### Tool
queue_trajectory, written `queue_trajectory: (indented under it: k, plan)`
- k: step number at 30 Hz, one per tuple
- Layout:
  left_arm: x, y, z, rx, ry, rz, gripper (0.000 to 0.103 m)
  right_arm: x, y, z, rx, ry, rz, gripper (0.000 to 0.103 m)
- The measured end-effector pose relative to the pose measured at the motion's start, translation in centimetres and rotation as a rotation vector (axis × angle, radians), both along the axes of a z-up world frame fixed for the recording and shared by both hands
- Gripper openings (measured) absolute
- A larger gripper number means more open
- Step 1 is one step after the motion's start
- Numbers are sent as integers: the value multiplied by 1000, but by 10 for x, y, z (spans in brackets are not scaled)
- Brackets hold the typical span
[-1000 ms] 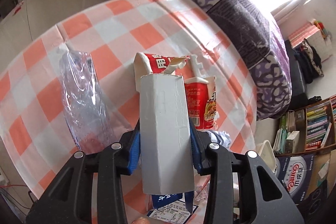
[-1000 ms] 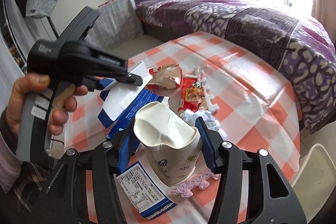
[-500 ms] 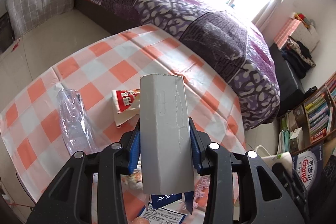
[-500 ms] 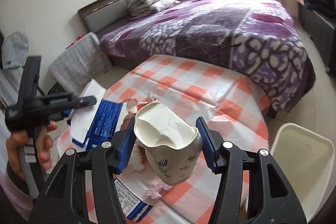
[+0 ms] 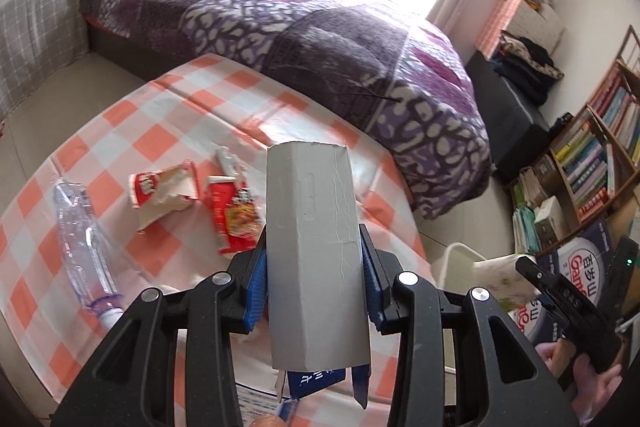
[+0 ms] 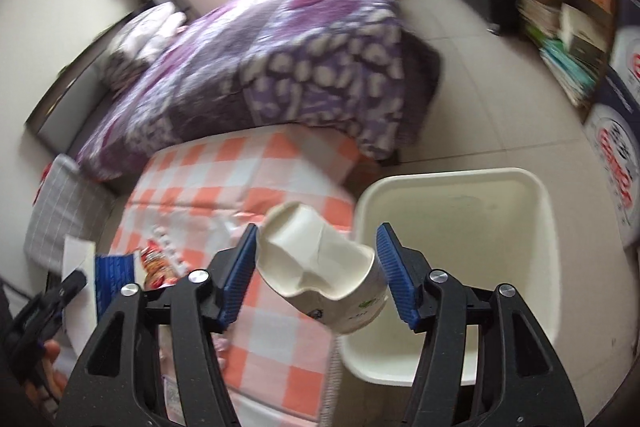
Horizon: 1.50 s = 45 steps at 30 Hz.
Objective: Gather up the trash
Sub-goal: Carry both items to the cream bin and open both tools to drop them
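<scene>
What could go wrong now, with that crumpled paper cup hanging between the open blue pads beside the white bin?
1. The right gripper has just been opening; the crumpled white paper cup sits tilted over the cream plastic bin's near rim, so it might bounce out or land on the checked tablecloth.
2. The left gripper holds a grey-white flattened carton that hides much ahead of it, so aiming could be harder.

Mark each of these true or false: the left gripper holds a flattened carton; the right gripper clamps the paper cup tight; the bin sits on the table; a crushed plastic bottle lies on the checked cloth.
1. The left gripper holds a flattened carton. True.
2. The right gripper clamps the paper cup tight. False: its jaws have just been opening, and the tilted cup sits loose between them.
3. The bin sits on the table. False: it stands on the floor beside the table.
4. A crushed plastic bottle lies on the checked cloth. True.
</scene>
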<state>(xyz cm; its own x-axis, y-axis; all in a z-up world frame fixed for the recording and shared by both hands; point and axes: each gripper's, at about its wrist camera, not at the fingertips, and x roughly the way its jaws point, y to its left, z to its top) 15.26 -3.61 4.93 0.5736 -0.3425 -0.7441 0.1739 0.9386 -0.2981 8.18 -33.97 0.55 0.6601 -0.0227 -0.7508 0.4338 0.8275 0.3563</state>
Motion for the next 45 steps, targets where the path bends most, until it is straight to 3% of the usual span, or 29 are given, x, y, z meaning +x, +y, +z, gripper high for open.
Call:
queue_trajectory:
  k: [1,2,13,27,31,32,33,45]
  plan:
    - [-2,-7,0,-4,1,-13,40,-5,-10,0,0,7,-37,79]
    - [-4,-15,1,-10,3,-29,40,-11,-20,0,2,9,-76,81]
    - [-35,-123,-4,-11,26,-210,40,-53,-93,4,111,-38,-303,95]
    - [-68,-252,-16,-33,74,-389,40,-101,-149,18,222,-160,-492,95]
    - [-73,-271,-19,-54,86,-421,45,-110,-159,21,219,-177,-523,96]
    - [-74,-274,-20,-57,88,-427,59,-111,-160,22,211,-178,-530,96]
    - [-75,-276,-19,-61,85,-428,67,-112,-161,23,202,-178,-533,96]
    - [-77,-251,-17,41,8,-404,68,-99,-139,36,48,-157,-486,96]
